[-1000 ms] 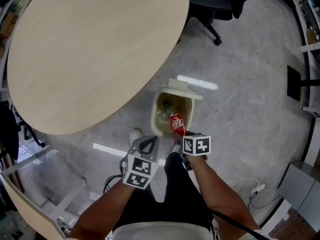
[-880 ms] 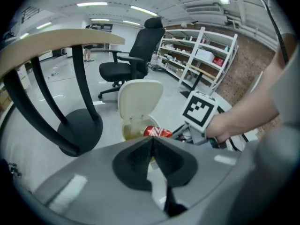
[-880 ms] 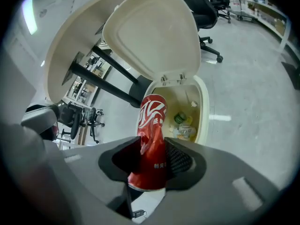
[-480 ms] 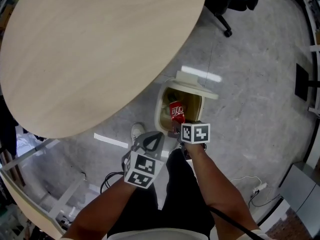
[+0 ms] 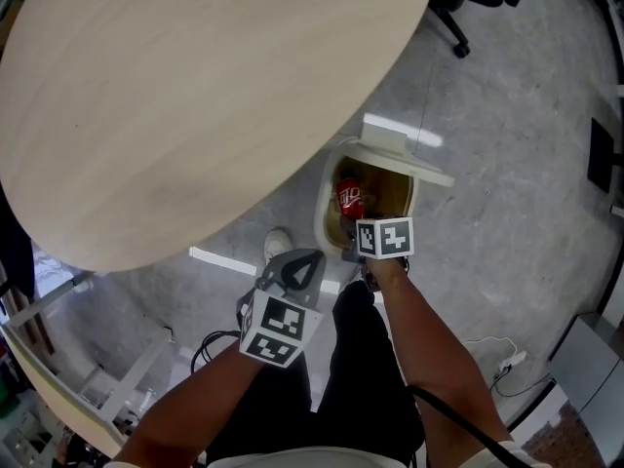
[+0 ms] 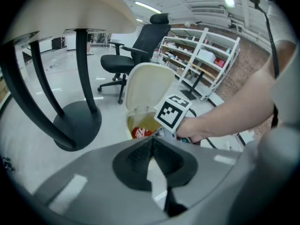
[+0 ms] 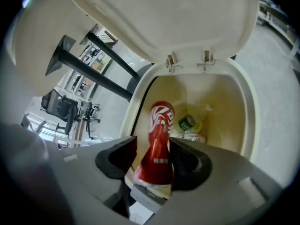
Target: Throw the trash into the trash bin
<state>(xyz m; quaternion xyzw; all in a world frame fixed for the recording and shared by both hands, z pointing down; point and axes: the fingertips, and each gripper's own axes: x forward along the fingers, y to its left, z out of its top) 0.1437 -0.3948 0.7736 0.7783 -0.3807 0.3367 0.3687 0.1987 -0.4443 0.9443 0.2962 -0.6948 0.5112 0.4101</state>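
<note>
Stage: drop under way, not complete.
- Red can [image 7: 160,121] upright between the jaws of right gripper [image 7: 157,151], directly over open trash bin [image 7: 248,125].
- Jaws just opening; gap showing at left pad, grip slackened, can not yet fallen.
- Left gripper [image 6: 152,146] clenched on nothing, hanging near and left of bin.
- Remaining, by judgement: fall of can into bin, beside plastic bottle [image 7: 190,123] inside.

Clearance:
- Raised lid [image 7: 164,18] along far rim.
- Table [image 5: 195,96] edge close by bin's far left side.
- Bare floor to right.
- Withdrawal upward and nearward probably free.
</note>
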